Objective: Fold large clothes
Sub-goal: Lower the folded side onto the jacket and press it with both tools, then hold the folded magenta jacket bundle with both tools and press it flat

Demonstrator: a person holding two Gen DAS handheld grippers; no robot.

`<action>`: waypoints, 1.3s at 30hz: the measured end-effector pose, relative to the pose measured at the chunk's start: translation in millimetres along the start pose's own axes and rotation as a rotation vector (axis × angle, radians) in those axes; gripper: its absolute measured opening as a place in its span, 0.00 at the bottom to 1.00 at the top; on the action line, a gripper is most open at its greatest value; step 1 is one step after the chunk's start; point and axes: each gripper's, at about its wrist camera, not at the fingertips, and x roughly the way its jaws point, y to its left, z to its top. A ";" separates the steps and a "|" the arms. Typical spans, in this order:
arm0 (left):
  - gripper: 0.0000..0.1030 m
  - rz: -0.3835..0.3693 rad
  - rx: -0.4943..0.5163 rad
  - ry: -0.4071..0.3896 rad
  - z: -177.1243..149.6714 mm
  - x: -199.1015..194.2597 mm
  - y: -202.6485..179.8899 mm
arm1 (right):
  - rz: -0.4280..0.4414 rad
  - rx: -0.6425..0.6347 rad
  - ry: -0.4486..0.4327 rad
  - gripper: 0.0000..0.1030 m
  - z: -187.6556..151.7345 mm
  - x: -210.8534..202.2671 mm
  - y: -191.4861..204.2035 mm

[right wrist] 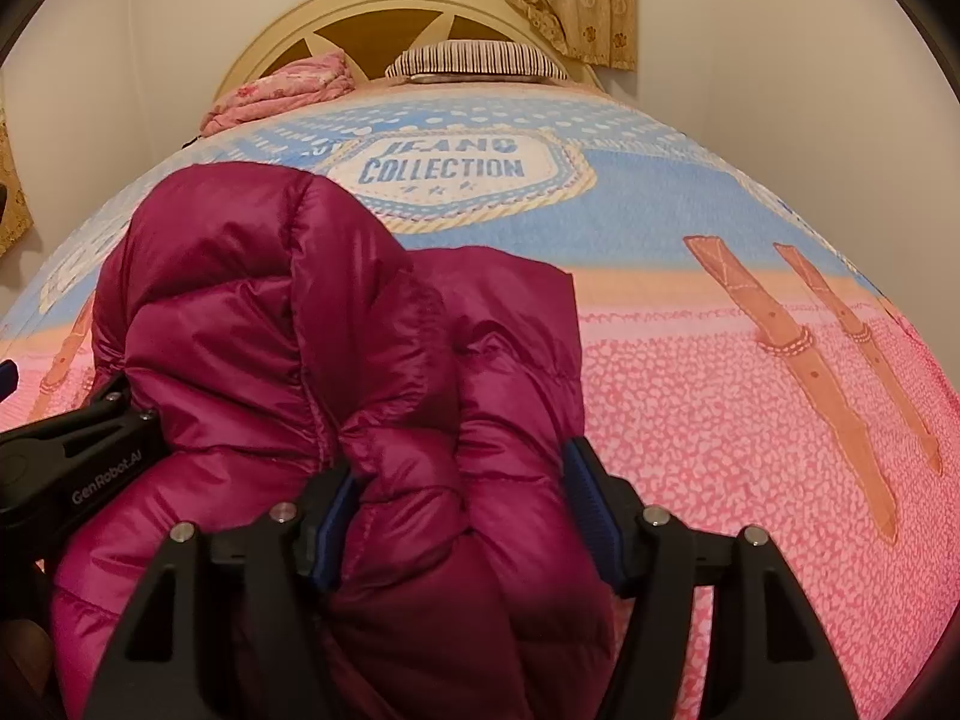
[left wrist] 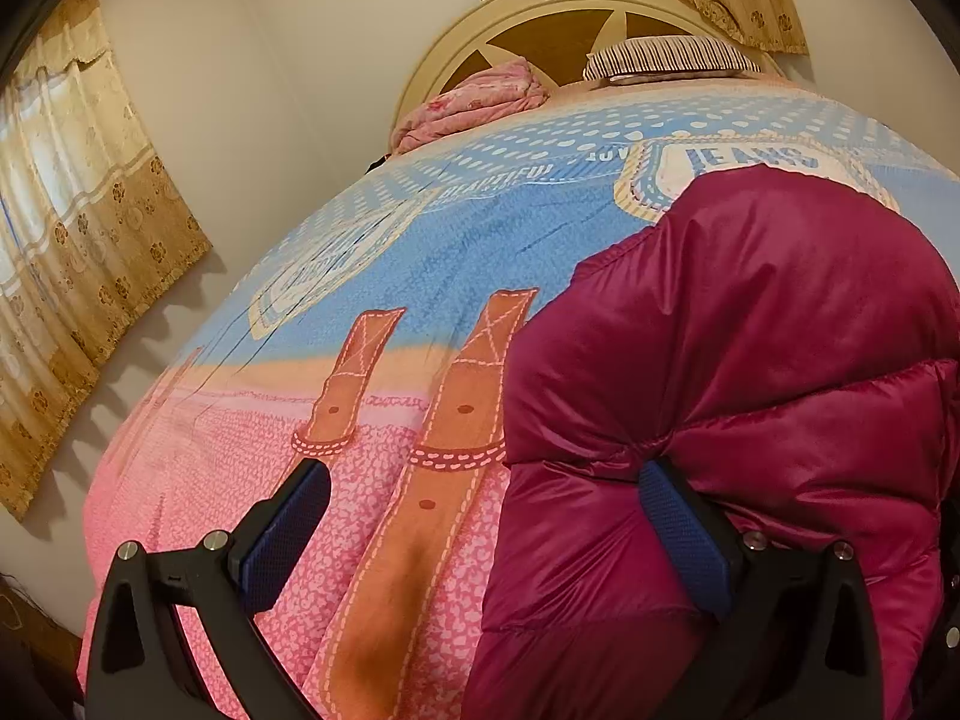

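Observation:
A puffy maroon down jacket [left wrist: 750,372] lies bunched and folded over on the bed. In the left wrist view my left gripper [left wrist: 483,474] stands wide open. Its right pad [left wrist: 684,534] rests against the jacket's side and its left pad [left wrist: 288,534] hangs over bare bedspread. In the right wrist view the jacket [right wrist: 288,324] rises in a thick fold. My right gripper [right wrist: 459,480] has that fold between its fingers. Both blue pads touch the fabric, which gathers in creases at the left pad [right wrist: 336,516].
The bedspread [right wrist: 720,420] is pink and blue with printed belts and a "JEANS COLLECTION" badge. A pink bundle [left wrist: 474,102] and a striped pillow [left wrist: 666,57] lie by the rounded headboard [right wrist: 384,0]. Curtains [left wrist: 78,228] hang on the left wall and behind the bed.

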 end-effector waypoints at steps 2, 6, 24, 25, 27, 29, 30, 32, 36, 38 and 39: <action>0.99 0.004 0.004 0.001 0.1 0.7 -0.4 | -0.001 -0.004 0.002 0.64 0.2 1.5 -0.4; 0.99 0.014 0.015 0.005 0.5 2.4 -4.1 | -0.012 -0.011 0.007 0.65 0.5 3.8 0.3; 0.99 0.003 0.045 0.014 4.5 -2.0 -3.9 | 0.001 -0.027 0.042 0.68 5.1 4.8 -4.1; 0.99 -0.013 0.047 0.014 6.1 -5.6 -0.9 | 0.005 -0.031 0.047 0.69 8.0 -0.7 -5.6; 0.99 -0.061 0.014 -0.009 15.2 -19.0 15.3 | 0.003 -0.031 0.036 0.75 14.9 -14.2 -8.7; 0.99 -0.069 -0.042 -0.034 27.7 -27.5 30.0 | -0.004 -0.005 -0.040 0.80 26.8 -37.0 -13.9; 0.99 -0.088 -0.086 -0.041 38.7 -31.0 38.6 | -0.002 0.015 -0.075 0.80 34.8 -47.0 -16.2; 0.99 -0.129 -0.128 -0.024 53.7 -30.2 42.1 | 0.038 0.063 -0.115 0.80 54.5 -58.9 -18.1; 0.99 -0.114 -0.080 0.025 72.5 -6.1 13.8 | 0.075 0.092 -0.073 0.64 79.2 -27.8 -4.5; 0.99 -0.085 -0.030 0.049 71.0 8.7 -0.2 | 0.079 0.107 0.010 0.54 77.6 2.2 0.1; 0.99 -0.072 -0.011 0.059 67.3 14.7 -4.1 | 0.066 0.110 0.030 0.54 73.9 11.6 -0.1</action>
